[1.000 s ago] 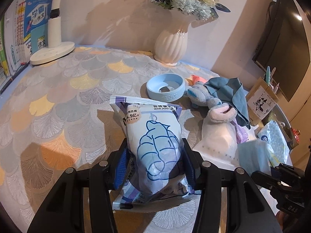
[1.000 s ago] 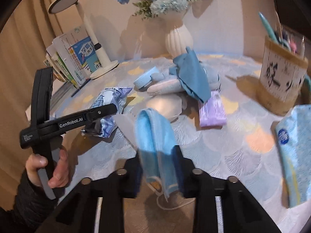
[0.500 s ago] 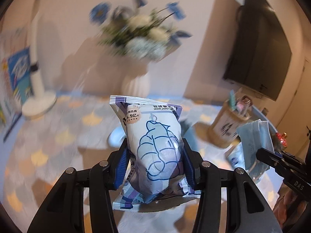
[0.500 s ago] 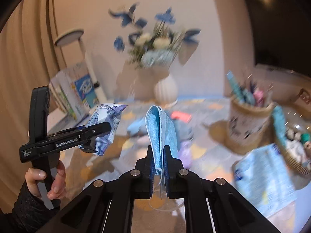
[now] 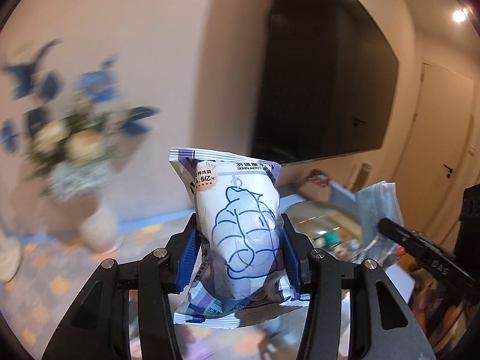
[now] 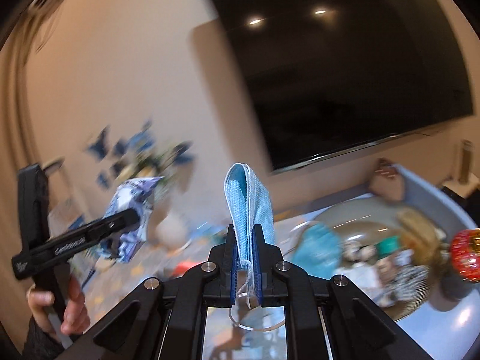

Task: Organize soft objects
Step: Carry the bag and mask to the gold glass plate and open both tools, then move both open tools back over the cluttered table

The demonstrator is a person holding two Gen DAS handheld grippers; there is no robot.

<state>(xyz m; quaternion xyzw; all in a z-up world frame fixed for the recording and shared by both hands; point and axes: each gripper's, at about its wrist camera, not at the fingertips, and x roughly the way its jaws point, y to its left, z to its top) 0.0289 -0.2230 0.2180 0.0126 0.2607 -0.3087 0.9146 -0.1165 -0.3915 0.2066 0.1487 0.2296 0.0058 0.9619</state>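
Both picks are off the table now. My left tool (image 5: 238,255) clamps the wipes pack (image 5: 237,225); my right tool (image 6: 247,258) has pinched tight on the blue mask (image 6: 249,198). Both carried high above the table, likely heading to the basket (image 6: 426,186) at its right edge.

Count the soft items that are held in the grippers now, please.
2. A white and purple plastic wipes packet sits clamped in the left gripper. A folded light blue face mask is pinched upright in the right gripper. The blurred background may hide others.
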